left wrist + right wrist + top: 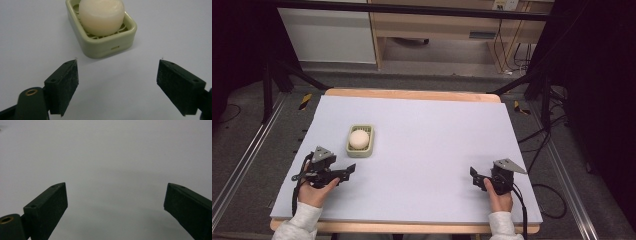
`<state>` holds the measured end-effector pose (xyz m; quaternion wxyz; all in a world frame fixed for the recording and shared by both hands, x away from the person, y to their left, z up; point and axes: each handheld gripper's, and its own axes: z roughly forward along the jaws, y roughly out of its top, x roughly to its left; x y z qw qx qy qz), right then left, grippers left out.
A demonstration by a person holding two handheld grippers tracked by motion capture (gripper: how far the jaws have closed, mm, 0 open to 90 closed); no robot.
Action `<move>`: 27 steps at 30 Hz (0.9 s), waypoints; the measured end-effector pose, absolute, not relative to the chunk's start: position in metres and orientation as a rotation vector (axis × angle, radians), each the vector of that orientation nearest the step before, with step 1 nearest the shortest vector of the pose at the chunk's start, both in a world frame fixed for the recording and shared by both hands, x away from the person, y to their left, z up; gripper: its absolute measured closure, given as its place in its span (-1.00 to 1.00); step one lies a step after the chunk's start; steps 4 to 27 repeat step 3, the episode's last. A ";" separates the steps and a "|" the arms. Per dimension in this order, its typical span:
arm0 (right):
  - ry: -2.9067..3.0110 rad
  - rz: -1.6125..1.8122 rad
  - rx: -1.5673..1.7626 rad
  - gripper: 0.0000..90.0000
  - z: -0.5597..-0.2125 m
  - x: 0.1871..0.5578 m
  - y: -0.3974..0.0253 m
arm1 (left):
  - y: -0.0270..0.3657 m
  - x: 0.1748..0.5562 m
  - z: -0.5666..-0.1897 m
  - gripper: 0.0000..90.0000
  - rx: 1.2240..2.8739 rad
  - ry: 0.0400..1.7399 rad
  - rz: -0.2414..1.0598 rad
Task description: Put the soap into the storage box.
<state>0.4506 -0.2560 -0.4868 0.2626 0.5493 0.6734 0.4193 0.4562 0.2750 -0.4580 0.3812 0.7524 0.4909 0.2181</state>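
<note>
Approach step: left gripper (117,82), jaws spread wide and empty, faces the round soap bar (102,15) in its green soap dish (110,45); next, advance and close on the bar, while the right gripper (116,205) rests spread and empty.

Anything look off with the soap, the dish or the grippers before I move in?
Nothing stands out. The soap sits inside the green dish, which lies flat on the table, nothing spilled. The left gripper is open, facing the dish but apart from it; the right gripper is open over bare table.
</note>
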 end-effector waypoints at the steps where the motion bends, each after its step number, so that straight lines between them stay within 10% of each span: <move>1: 1.819 1.134 1.486 -0.88 -0.487 0.450 -0.256 | 0.277 0.454 -0.459 -0.62 1.928 1.254 0.566; 27: 1.818 1.134 1.487 -0.88 -0.487 0.450 -0.256 | 0.281 0.451 -0.462 -0.62 1.924 1.262 0.569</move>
